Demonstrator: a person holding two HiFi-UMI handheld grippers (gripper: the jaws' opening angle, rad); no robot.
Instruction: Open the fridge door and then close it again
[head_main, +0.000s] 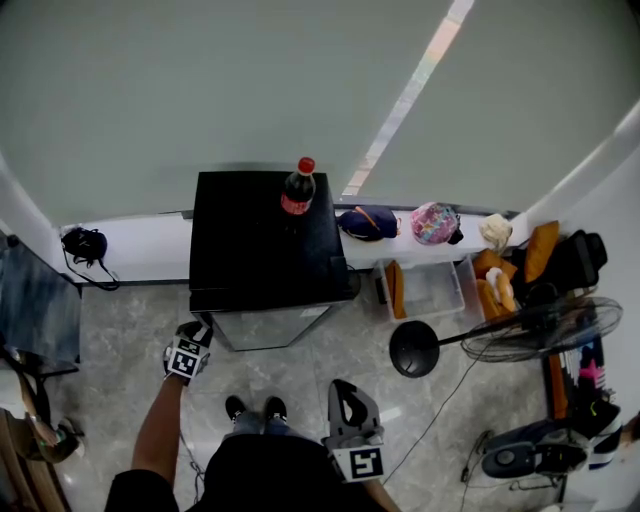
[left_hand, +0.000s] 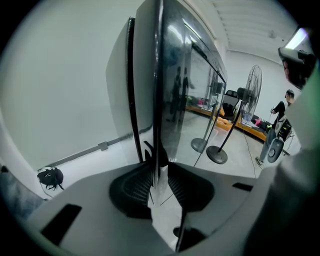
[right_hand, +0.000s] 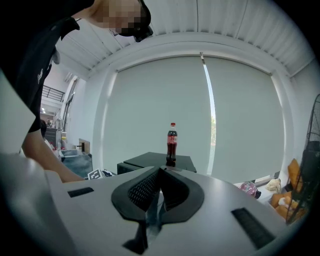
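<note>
Right now I am watching the small black fridge (head_main: 265, 240) standing on the grey marbled floor (head_main: 330, 350) against the pale wall. A red-capped dark cola bottle (head_main: 298, 188) is standing upright on its top, toward the back right corner. The glossy fridge door (head_main: 270, 326) is facing me. In the head view it is looking closed against the cabinet, though whether a slit is showing at its edge I cannot tell.

I am holding the left claw (head_main: 203, 330) at the door's left front corner, angled downward. Its own view is showing the two dark ribbed pads (left_hand: 137, 182) nearly together. The thin vertical edge of the door is running down between them and they are pressing on it from both sides, so the left claw is gripping the door edge. The door's shiny face is mirroring the room, including a black pedestal fan (head_main: 540, 330) that is standing on the floor to the right of the fridge, well apart from it.

I am holding the right claw (head_main: 346, 385) low in front of my body, well apart from the fridge and pointing roughly level toward it. Its pads are meeting at the tips and it is gripping nothing. Past its tips, the bottle and the fridge top are showing straight ahead.
</note>
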